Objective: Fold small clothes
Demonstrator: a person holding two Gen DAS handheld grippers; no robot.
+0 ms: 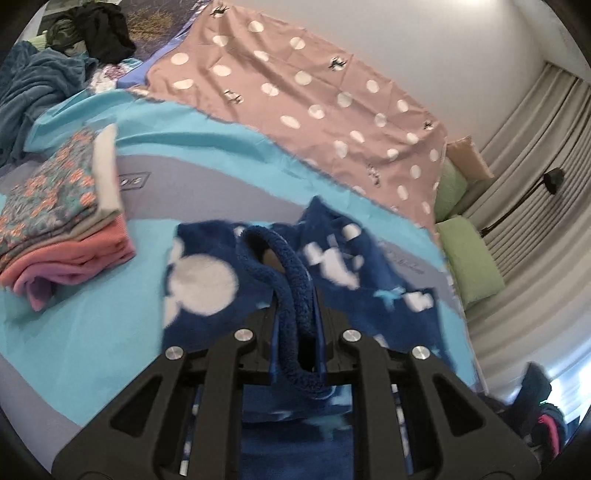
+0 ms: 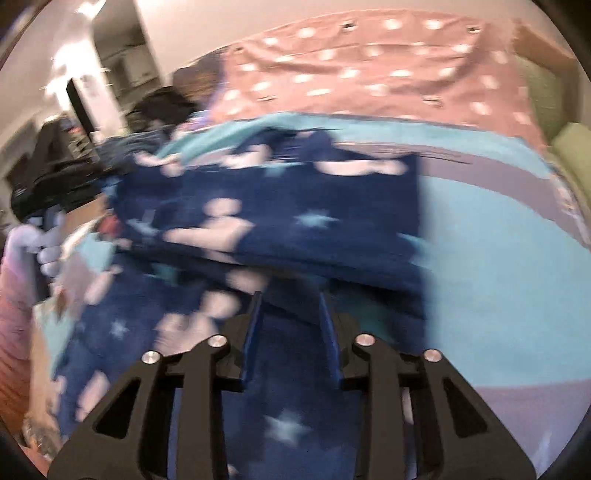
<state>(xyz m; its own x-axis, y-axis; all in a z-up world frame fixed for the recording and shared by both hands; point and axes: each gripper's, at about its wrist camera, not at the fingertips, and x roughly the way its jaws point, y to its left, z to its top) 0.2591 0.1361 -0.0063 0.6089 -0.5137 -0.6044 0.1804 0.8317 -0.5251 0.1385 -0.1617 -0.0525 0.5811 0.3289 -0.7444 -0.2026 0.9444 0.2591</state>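
A dark blue fleece garment (image 1: 199, 280) with white blobs and pale stars lies on the turquoise and grey bedsheet (image 1: 110, 332). My left gripper (image 1: 298, 295) is shut on its thick ribbed edge, which loops up between the blue pads. The right wrist view is blurred by motion. There the same garment (image 2: 277, 206) lies spread and partly doubled over. My right gripper (image 2: 288, 299) hovers low over its near part with the jaws apart, and I see no fabric pinched between them. At the left edge a hand (image 2: 48, 243) holds the other gripper.
A stack of folded clothes (image 1: 62, 214) sits on the sheet to the left. A pink polka-dot cloth (image 1: 295, 92) covers the far side of the bed. Unfolded dark clothes (image 1: 92, 33) and a blue blanket (image 1: 37, 81) lie at the far left; green pillows (image 1: 469, 258) line the right edge.
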